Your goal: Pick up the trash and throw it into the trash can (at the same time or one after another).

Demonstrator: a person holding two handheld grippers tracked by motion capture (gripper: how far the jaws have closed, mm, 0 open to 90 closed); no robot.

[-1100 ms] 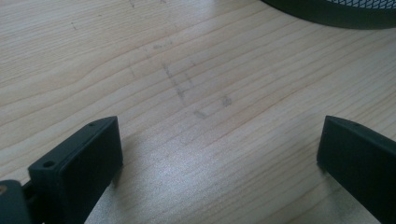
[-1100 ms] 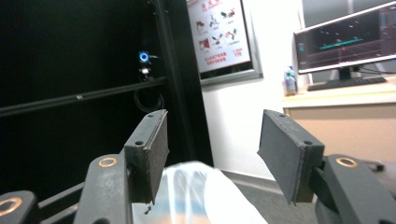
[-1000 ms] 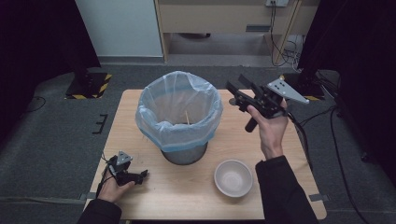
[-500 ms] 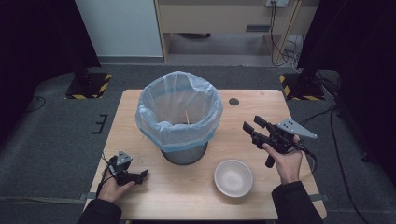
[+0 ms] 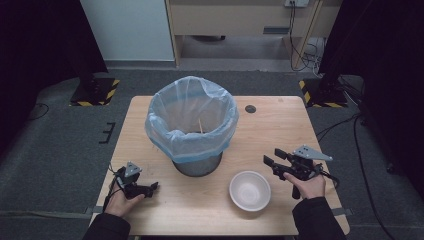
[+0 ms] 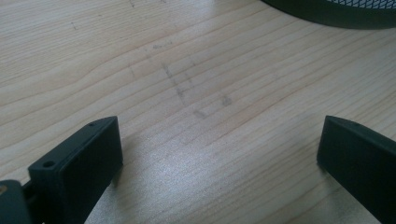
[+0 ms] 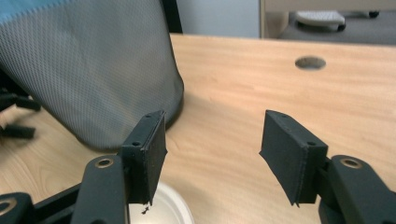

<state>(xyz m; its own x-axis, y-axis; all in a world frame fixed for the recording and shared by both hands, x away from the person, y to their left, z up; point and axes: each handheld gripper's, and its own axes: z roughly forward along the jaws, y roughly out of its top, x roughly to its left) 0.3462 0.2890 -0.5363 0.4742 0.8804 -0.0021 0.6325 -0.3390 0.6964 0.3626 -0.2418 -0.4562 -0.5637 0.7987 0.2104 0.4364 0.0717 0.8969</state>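
A mesh waste bin [image 5: 197, 165] lined with a pale blue bag [image 5: 165, 135] stands mid-table; a thin stick [image 5: 200, 126] leans inside it. A white bowl [image 5: 250, 190], nothing in it, sits to the bin's front right. My right gripper [image 5: 271, 156] hovers low just right of the bowl and points toward the bin. In the right gripper view its jaws [image 7: 212, 154] stand open over bare wood, having just opened slightly, with the bowl's rim [image 7: 168, 210] below them. My left gripper [image 5: 150, 188] rests at the front left corner, open [image 6: 219, 154] over bare wood.
The wooden table [image 5: 280, 125] has a round cable hole [image 5: 250, 108] behind the bin on the right. The bin's dark base [image 6: 336, 11] shows at the top of the left gripper view. Cables and black stands ring the table on the grey floor.
My right hand has come down and toward the person from beside the bin's rim to just right of the bowl. The left hand, bin and bowl have stayed put.
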